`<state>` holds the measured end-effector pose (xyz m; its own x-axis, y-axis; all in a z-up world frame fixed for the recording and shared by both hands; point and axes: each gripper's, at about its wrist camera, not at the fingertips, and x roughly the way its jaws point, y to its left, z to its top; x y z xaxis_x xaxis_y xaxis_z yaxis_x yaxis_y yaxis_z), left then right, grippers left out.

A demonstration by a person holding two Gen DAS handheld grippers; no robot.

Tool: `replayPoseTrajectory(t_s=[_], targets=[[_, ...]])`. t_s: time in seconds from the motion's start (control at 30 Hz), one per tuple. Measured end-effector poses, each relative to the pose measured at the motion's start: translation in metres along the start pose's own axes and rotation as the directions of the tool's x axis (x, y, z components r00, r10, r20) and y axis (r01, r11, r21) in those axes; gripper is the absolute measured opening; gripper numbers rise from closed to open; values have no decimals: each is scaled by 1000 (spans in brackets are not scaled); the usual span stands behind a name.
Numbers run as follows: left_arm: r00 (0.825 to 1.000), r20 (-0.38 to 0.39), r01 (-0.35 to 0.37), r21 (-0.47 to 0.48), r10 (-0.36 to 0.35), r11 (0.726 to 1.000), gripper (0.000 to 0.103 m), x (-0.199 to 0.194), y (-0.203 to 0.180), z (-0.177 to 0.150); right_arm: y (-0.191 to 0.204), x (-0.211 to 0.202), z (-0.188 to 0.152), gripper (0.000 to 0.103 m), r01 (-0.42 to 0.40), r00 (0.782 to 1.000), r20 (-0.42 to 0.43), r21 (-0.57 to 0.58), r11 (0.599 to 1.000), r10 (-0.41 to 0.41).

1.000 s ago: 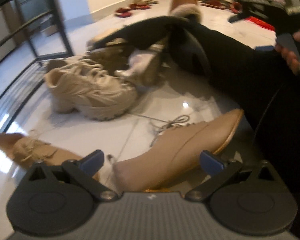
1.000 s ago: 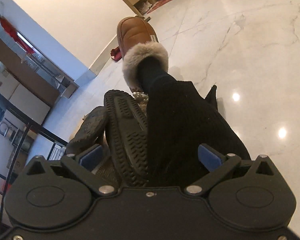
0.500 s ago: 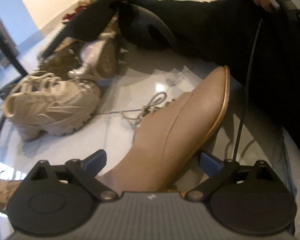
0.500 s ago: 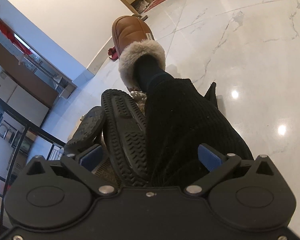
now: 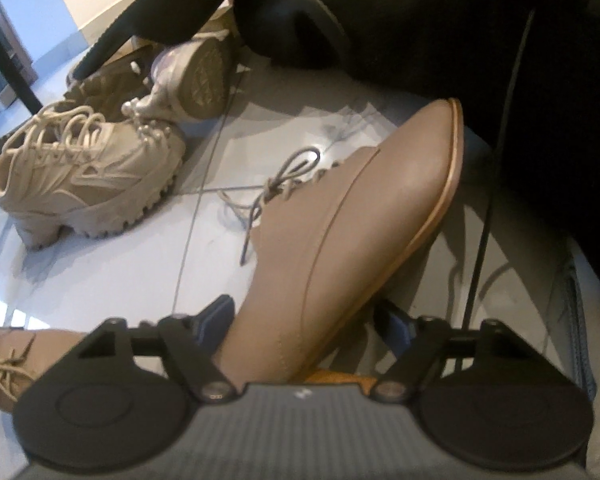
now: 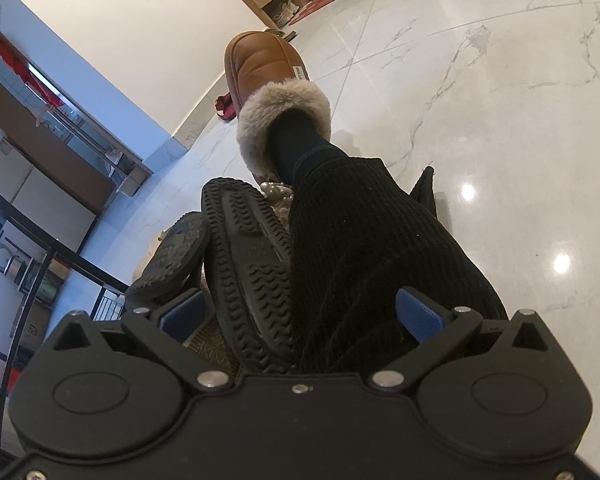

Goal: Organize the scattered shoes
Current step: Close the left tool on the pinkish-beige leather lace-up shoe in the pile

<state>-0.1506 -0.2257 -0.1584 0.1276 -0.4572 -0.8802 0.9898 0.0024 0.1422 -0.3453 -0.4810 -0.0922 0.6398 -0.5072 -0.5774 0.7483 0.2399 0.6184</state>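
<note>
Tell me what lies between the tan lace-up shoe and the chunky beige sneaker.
In the left wrist view, only bare tiled floor and the tan shoe's loose laces lie between it and the beige sneaker.

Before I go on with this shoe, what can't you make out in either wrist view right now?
- Tan lace-up shoe: heel hidden behind the left gripper, left wrist view. Fingers closing; pad contact unclear.
- Second tan shoe: cut off by left edge.
- Black shoe: only its sole shows, right wrist view; the trouser leg covers the rest.
- Right gripper: whether it grips anything.
</note>
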Motion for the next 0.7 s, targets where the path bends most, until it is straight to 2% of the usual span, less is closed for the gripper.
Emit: replayPoseTrajectory(t_s=[0.1,0.2,0.27,0.37,0.5,0.63,0.7], targets=[[1000,-27,4,-32,-5,999,56,-4,4,2,-3,-1,1,103,-12,1000,0,15,1000,12],[999,-43,-6,-166,-1,986,48,-12,15,2,-8,-2,2,103,-28,1000,1,35,999,28],[998,-44,-46,-265,36,963,46,-17,16,0,-11,-2,3,103,-41,999,5,56,998,41],[995,-50,-95,-394,82,914,43,-25,16,-2,-14,-3,2,103,-54,999,12,80,995,53],[993,-31,-112,-474,110,873,42,-41,15,3,-15,-3,3,103,-64,998,12,90,994,63],[989,9,-119,-565,150,817,42,-66,18,8,-21,-3,5,103,-85,996,15,121,989,84],[987,2,-130,-586,162,800,42,-68,17,8,-23,-3,5,103,-90,996,16,130,987,89]])
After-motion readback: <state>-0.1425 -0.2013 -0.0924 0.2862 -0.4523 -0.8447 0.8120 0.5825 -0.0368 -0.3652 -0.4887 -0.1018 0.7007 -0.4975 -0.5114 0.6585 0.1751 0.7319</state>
